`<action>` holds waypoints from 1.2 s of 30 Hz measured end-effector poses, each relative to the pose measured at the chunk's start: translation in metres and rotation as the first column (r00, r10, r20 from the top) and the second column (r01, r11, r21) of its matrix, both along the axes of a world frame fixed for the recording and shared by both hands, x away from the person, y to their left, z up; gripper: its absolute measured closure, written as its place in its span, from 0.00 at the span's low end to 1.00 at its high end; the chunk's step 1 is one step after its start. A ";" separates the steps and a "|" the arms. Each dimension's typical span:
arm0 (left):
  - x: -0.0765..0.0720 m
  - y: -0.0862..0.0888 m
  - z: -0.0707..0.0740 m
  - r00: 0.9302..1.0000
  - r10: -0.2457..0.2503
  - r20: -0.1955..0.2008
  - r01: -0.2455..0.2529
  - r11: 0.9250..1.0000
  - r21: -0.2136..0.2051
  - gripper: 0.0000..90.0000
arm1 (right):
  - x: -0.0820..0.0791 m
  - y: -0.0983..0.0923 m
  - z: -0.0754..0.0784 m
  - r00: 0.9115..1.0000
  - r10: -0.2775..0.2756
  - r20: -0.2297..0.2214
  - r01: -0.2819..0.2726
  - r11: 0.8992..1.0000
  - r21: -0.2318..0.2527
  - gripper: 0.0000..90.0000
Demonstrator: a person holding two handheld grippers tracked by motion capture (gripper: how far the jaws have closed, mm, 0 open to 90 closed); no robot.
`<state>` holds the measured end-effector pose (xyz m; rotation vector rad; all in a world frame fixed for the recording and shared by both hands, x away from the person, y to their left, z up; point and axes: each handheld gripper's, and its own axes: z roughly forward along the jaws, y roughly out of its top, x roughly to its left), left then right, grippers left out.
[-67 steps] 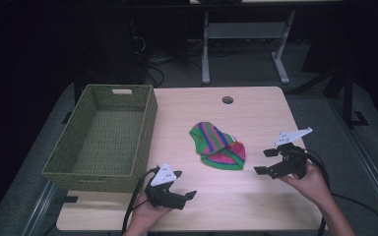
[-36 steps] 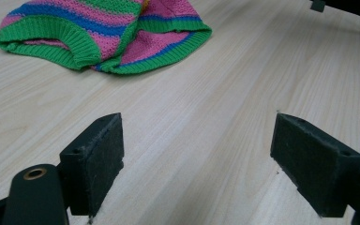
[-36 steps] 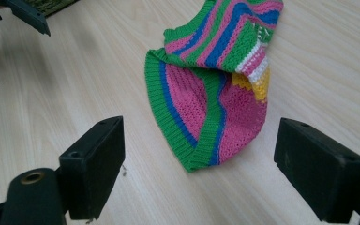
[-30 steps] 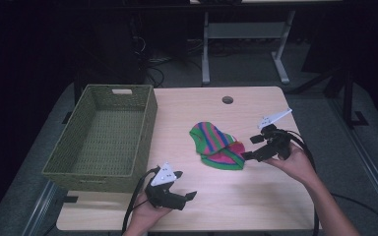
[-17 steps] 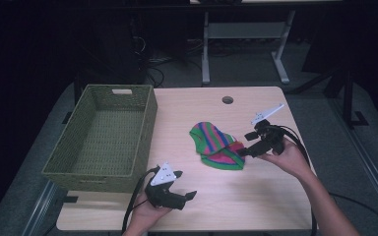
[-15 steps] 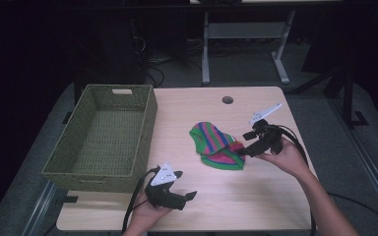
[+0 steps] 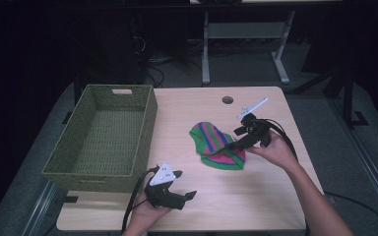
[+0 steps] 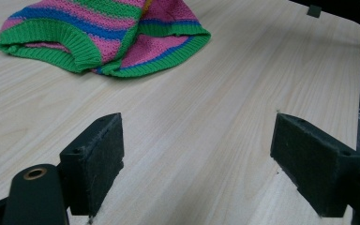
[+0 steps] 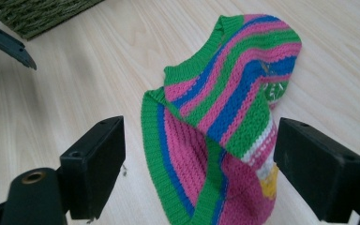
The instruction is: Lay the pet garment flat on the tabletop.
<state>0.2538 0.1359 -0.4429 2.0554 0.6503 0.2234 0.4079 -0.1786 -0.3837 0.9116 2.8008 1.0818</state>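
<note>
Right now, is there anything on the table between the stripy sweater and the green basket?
No. In the high view, just bare wooden table lies between the sweater and the basket.

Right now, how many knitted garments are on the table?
1: a striped knit garment lies right of the basket, between the open jaws of the right tool. None visible inside the basket.
</note>
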 end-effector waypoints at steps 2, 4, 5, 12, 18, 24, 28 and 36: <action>0.000 0.000 0.000 1.000 0.000 0.000 0.000 1.000 -0.001 0.19 | 0.003 0.002 -0.001 1.000 0.001 0.000 -0.001 1.000 -0.009 0.18; 0.000 0.000 0.000 1.000 -0.002 0.001 0.002 1.000 -0.004 0.19 | 0.007 0.005 -0.003 1.000 0.001 -0.003 -0.001 1.000 -0.016 0.18; 0.000 0.000 0.000 1.000 -0.002 0.002 0.002 1.000 -0.003 0.19 | 0.009 0.006 -0.004 1.000 0.003 -0.005 -0.003 1.000 -0.019 0.19; 0.001 0.001 0.002 1.000 0.002 -0.020 -0.002 0.999 -0.051 0.19 | 0.018 0.016 -0.010 1.000 0.010 0.011 -0.009 0.999 -0.047 0.22; 0.001 0.002 0.001 1.000 0.007 -0.028 -0.009 0.998 -0.054 0.19 | 0.022 0.027 -0.017 1.000 0.020 0.003 -0.020 0.998 -0.062 0.23; 0.001 0.001 0.002 1.000 -0.001 -0.023 0.000 0.998 -0.056 0.19 | 0.028 0.033 -0.027 1.000 0.022 -0.021 -0.023 0.996 -0.084 0.25; 0.001 0.001 0.002 1.000 -0.001 -0.023 0.000 0.998 -0.056 0.19 | 0.030 0.036 -0.033 1.000 0.019 -0.021 -0.021 0.992 -0.121 0.28; 0.002 0.003 0.002 1.000 -0.001 -0.021 0.000 0.999 -0.054 0.19 | 0.034 0.042 -0.044 1.000 -0.007 -0.019 0.003 0.988 -0.155 0.30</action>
